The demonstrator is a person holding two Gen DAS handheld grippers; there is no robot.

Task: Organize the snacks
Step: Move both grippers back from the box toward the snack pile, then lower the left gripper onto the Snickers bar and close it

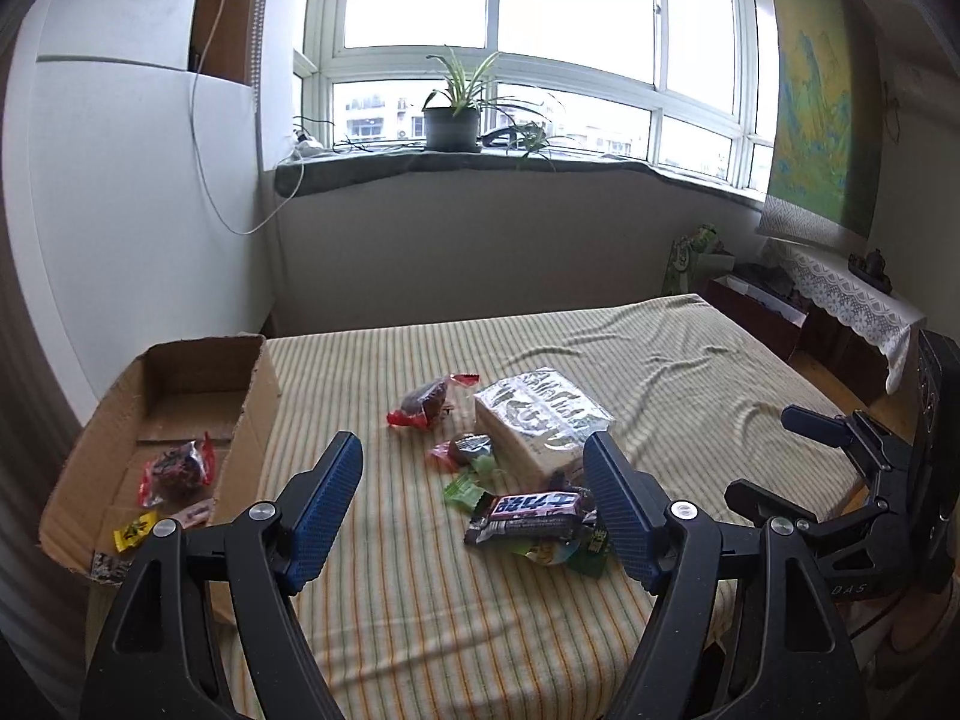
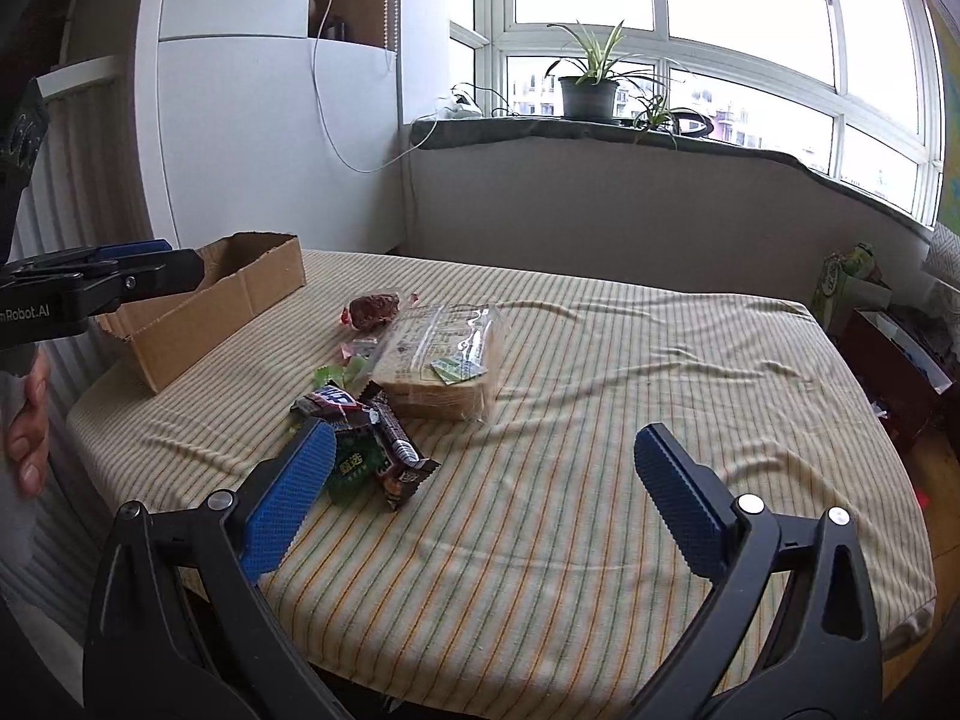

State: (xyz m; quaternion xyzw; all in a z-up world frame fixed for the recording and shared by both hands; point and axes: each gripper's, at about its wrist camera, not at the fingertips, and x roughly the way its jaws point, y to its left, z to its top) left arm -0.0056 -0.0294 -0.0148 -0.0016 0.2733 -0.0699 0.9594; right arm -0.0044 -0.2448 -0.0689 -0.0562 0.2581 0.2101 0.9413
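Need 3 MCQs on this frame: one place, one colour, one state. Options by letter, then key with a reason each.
1. Where is the cardboard box?
A. on the windowsill
B. at the left edge of the striped cloth
C. on the floor

2. What colour are the pads on the left hand-held gripper?
A. blue
B. red
C. white

3. What is the state of the right hand-held gripper?
A. shut on the bread pack
B. shut on nothing
C. open, holding nothing

Key:
1 B: the box sits on the cloth to the left of the snack pile.
2 A: both pads show blue ribbed faces.
3 C: its fingers stand wide apart over bare cloth, with the bread pack lying untouched farther off.
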